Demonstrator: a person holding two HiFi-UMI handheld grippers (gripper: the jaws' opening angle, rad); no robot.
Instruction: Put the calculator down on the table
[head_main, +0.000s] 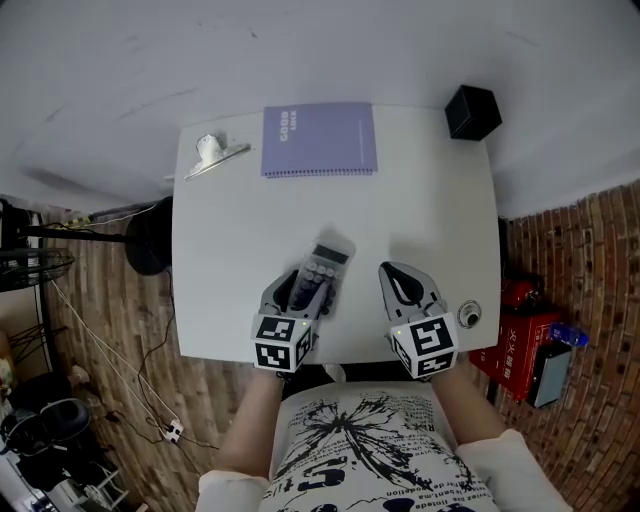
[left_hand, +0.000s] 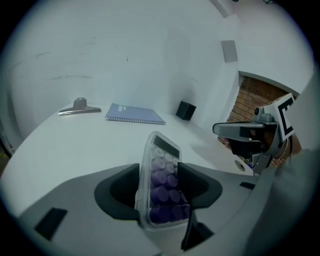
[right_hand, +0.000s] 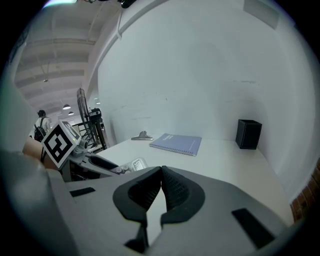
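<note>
The left gripper (left_hand: 159, 176), jaws slackened, straddles the calculator (left_hand: 162, 196), its long axis pointing ahead over the table (left_hand: 75, 145).

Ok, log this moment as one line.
phase: calculator set-down | left gripper: open, calculator between jaws | right gripper: shut, empty | far edge: notebook, black box

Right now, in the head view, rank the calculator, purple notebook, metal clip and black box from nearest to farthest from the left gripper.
1. Calculator, between the left gripper's jaws.
2. Purple notebook, far middle, and metal clip, far left: too close to call.
3. Black box, far right corner.
</note>
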